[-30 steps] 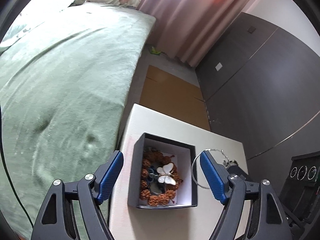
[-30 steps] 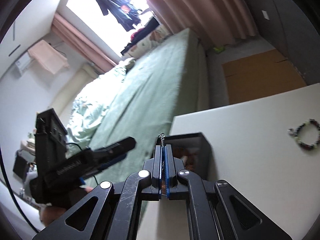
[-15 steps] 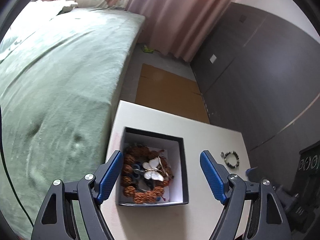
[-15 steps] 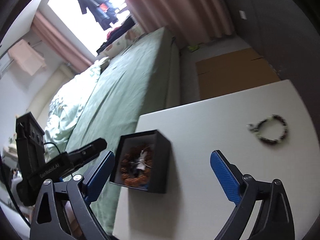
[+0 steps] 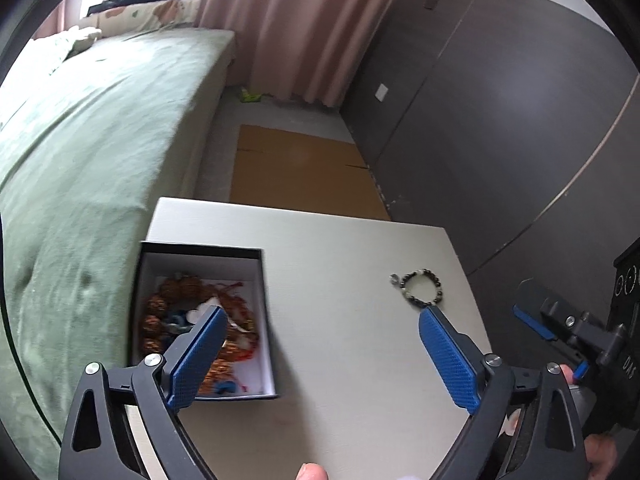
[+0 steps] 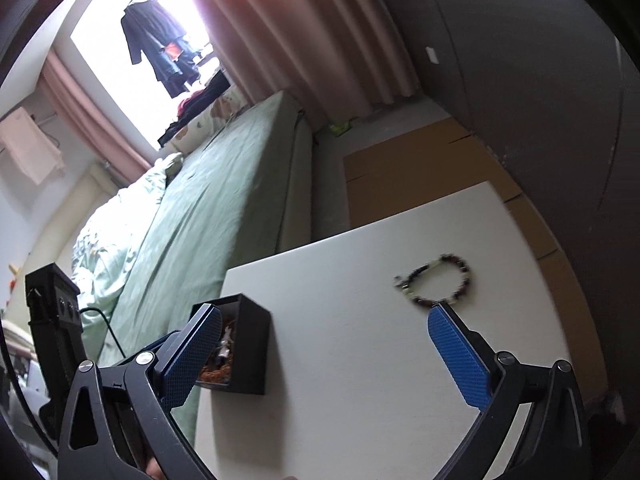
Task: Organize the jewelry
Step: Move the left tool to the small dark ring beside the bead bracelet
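Note:
A black jewelry box [image 5: 264, 312] with a white lining stands at the left edge of a white table [image 5: 340, 272]. It holds a brown bead bracelet, a white butterfly piece and red cord [image 5: 224, 300]. A dark beaded bracelet [image 5: 422, 286] lies loose on the table to the right. My left gripper [image 5: 320, 320] is open and empty above the table, between box and bracelet. My right gripper [image 6: 326, 318] is open and empty, with its right fingertip just short of the beaded bracelet [image 6: 440, 280]. The box [image 6: 246, 344] sits at its left.
A bed with a green cover [image 5: 80, 160] runs along the table's left side. Flat cardboard [image 5: 296, 172] lies on the floor beyond the table. A dark wardrobe wall [image 5: 500, 120] stands at the right. The other gripper's body [image 5: 568, 332] shows at the right edge.
My right gripper, shut on a thin chain a second ago, has opened; the chain is gone from it. Both grippers have swung right, toward the loose beaded bracelet.

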Tool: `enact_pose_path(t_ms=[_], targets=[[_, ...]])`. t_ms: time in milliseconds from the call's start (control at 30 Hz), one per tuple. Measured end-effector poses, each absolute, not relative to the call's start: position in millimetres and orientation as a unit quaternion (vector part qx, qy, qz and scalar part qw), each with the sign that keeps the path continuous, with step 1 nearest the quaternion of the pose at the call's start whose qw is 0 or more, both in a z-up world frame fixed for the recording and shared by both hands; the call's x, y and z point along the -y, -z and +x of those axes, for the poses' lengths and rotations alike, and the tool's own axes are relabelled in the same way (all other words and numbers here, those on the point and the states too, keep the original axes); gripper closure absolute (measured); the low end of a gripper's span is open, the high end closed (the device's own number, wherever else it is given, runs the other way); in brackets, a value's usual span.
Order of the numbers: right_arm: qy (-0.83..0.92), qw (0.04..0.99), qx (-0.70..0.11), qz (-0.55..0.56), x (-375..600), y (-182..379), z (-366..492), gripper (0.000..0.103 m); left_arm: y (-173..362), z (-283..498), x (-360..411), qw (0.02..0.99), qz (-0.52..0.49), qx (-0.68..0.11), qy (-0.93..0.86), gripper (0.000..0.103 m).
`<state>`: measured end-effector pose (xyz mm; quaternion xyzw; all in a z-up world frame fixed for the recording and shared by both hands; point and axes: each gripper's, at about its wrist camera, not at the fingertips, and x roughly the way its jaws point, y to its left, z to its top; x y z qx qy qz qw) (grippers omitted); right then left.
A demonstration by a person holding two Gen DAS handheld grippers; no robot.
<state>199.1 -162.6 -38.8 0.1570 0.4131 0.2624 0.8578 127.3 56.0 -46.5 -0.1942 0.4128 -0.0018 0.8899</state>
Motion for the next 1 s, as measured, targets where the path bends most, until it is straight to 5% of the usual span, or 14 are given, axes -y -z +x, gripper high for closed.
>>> enact_pose_path(t_ms=[1000], targets=[[-0.175,0.875,-0.403,0.202,290.9,28.5,214.4,0.0,46.2,195.0,65.3,0.874,-0.082,-0.477,0.037,0.006]])
